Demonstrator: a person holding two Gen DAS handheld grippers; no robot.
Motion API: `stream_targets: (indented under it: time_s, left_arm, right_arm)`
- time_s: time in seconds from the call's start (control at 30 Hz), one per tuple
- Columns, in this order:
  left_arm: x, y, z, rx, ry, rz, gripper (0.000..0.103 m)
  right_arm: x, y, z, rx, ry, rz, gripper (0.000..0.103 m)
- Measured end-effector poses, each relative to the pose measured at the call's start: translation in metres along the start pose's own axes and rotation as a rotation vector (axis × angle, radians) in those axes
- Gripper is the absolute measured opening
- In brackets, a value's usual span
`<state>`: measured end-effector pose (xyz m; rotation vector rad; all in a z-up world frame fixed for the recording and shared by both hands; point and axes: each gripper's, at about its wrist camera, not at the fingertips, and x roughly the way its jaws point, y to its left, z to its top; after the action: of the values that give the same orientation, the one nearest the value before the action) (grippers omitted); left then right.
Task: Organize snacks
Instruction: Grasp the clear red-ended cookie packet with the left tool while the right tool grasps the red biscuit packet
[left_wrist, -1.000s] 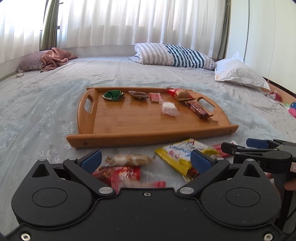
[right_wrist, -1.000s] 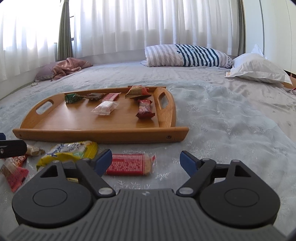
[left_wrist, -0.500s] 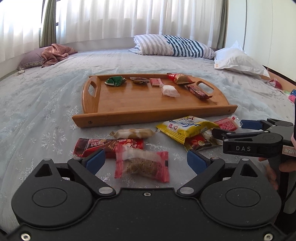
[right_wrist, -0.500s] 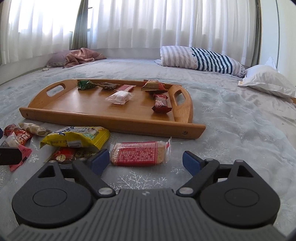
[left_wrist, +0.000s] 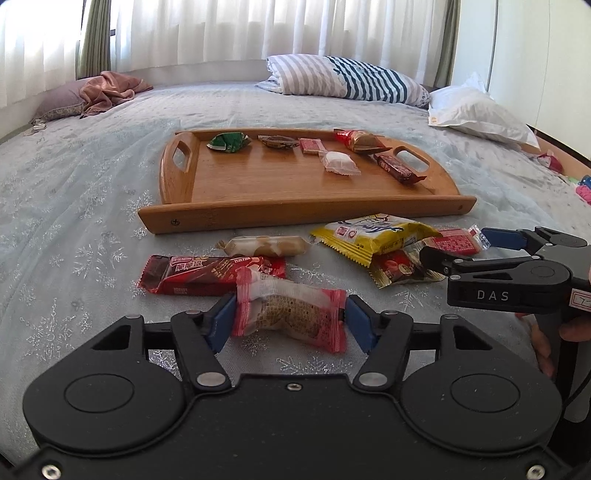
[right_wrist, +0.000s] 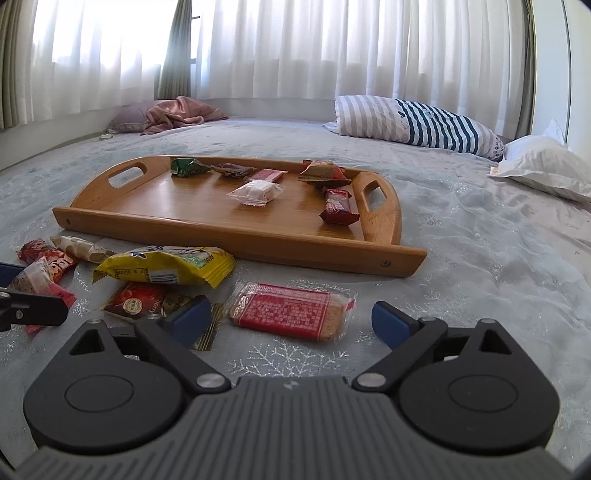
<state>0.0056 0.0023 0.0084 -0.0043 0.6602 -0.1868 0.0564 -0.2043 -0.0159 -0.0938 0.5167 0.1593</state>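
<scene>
Our left gripper (left_wrist: 290, 322) is closed on the pink snack (left_wrist: 291, 313), its blue pads pressing both ends of the wrapper, low over the bedspread (left_wrist: 74, 206) in front of the tray (left_wrist: 295, 212). Just beyond it lies a red bar (left_wrist: 207, 275). Our right gripper (right_wrist: 291, 319) is spread wide, with the red cracker pack (right_wrist: 291, 310) lying flat between its fingers, touching neither. A yellow bag (right_wrist: 166, 269) sits just to its left.

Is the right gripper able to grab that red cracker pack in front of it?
Probably yes. The right gripper is open, the red cracker pack lies flat just ahead between its fingers, and nothing covers it.
</scene>
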Motion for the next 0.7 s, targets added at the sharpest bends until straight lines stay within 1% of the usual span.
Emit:
stream_targets:
  time_s: [0.07, 0.3, 0.43, 0.5, 0.53, 0.63, 0.7]
  left_arm:
    - [0.0, 0.0, 0.0, 0.001, -0.004, 0.005, 0.055]
    - [-0.001, 0.001, 0.002, -0.006, -0.004, 0.005, 0.053]
    - [-0.002, 0.0, 0.0, 0.012, -0.007, 0.011, 0.055]
    - [-0.002, -0.003, -0.002, 0.02, -0.003, 0.007, 0.062]
    - [-0.002, -0.004, -0.003, 0.025, -0.002, 0.007, 0.062]
    - [-0.001, -0.008, -0.004, 0.048, -0.003, 0.014, 0.063]
    - [0.0, -0.01, -0.005, 0.054, -0.002, 0.014, 0.061]
  right_arm:
    - [0.0, 0.0, 0.0, 0.004, 0.0, 0.002, 0.1]
    - [-0.001, 0.0, 0.0, 0.001, -0.006, -0.001, 0.1]
    - [-0.002, 0.002, 0.0, -0.018, -0.019, -0.011, 0.099]
    - [-0.004, 0.004, -0.001, -0.026, -0.026, -0.014, 0.098]
    - [-0.004, 0.005, -0.002, -0.03, -0.03, -0.014, 0.097]
    - [-0.006, 0.007, -0.003, -0.043, -0.038, -0.01, 0.093]
    - [-0.007, 0.008, -0.004, -0.048, -0.044, -0.006, 0.087]
